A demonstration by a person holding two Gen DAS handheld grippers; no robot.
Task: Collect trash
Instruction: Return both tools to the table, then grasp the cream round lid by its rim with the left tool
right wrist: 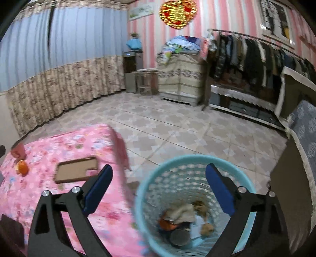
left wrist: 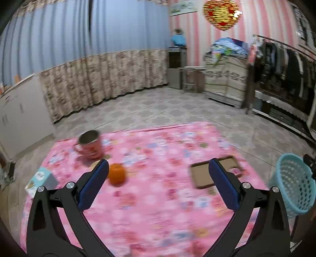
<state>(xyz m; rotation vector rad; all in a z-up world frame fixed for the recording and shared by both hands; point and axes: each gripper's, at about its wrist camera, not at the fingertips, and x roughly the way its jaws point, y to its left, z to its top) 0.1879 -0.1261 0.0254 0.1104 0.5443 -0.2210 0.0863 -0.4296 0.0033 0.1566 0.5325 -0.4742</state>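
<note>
Two hand-held grippers gaping empty: right hand-held gripper (right wrist: pixel 159 189) above round pale-blue plastic mesh basket (right wrist: pixel 150 168) already holding crumpled scraps (right wrist: pixel 183 215). Left hand-held gripper (left wrist: pixel 158 185) over pink floral-clothed table (left wrist: pixel 158 217), nearest round orange fruit (left wrist: pixel 117 174) beside its left finger; red metal mug (left wrist: pixel 90 144) beyond, flat brown cardboard tray (left wrist: pixel 203 176) rightward, nothing blocking

A lived-in room of a home: pink striped wallpaper (right wrist: pixel 227 17), long blue curtains (left wrist: pixel 88 29) with a floral hem, a rail of hanging clothes (right wrist: pixel 252 53), folded bedding (right wrist: pixel 179 44) piled on a covered cabinet (right wrist: pixel 181 79), a patterned tiled floor (right wrist: pixel 177 128) and a red-and-gold heart decoration (left wrist: pixel 222 12).
</note>
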